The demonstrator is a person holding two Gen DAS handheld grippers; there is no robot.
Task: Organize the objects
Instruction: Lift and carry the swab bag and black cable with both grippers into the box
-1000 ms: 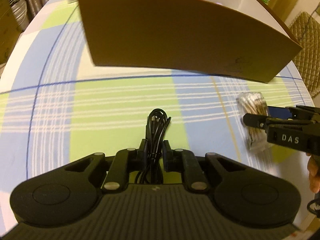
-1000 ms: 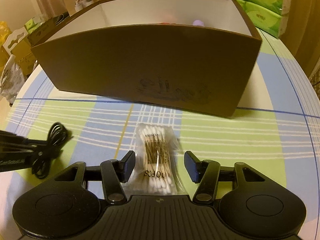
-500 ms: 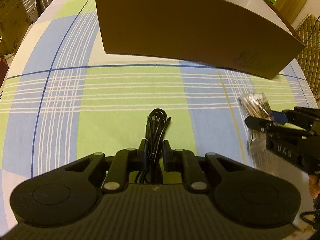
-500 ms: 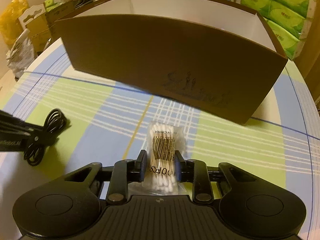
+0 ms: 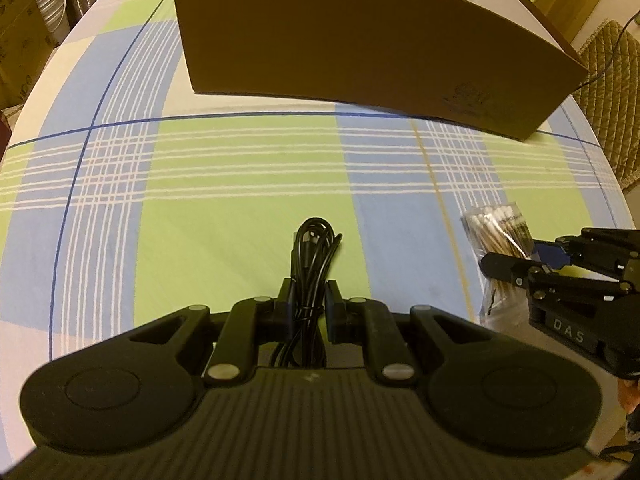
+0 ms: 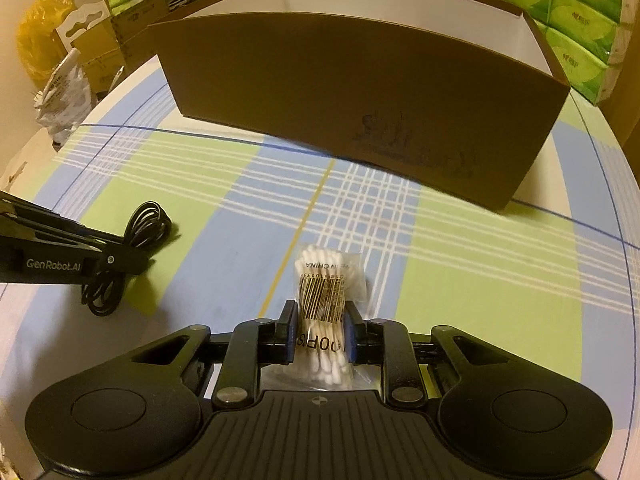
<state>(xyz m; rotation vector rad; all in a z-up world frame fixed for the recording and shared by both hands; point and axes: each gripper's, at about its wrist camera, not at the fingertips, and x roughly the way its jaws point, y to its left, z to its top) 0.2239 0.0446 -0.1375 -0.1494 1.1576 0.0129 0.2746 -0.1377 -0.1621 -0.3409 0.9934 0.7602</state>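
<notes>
Mid-carry: left gripper [image 5: 307, 300] pinching coiled black cable [image 5: 312, 252], right gripper [image 6: 319, 334] clamping cotton swab packet [image 6: 326, 300], both above checked tablecloth [image 5: 240, 200]; next, probably lifting over brown box [image 6: 360, 112] wall at twelve o'clock.

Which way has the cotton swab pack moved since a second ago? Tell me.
Yes. The right tongs have shut on the cotton swab pack and carried it back from the brown box, which sits farther off now.

Green tissue packs [image 6: 576, 24] are stacked beyond the checked tablecloth [image 5: 240, 184], a quilted chair [image 5: 612, 92] alongside.
</notes>
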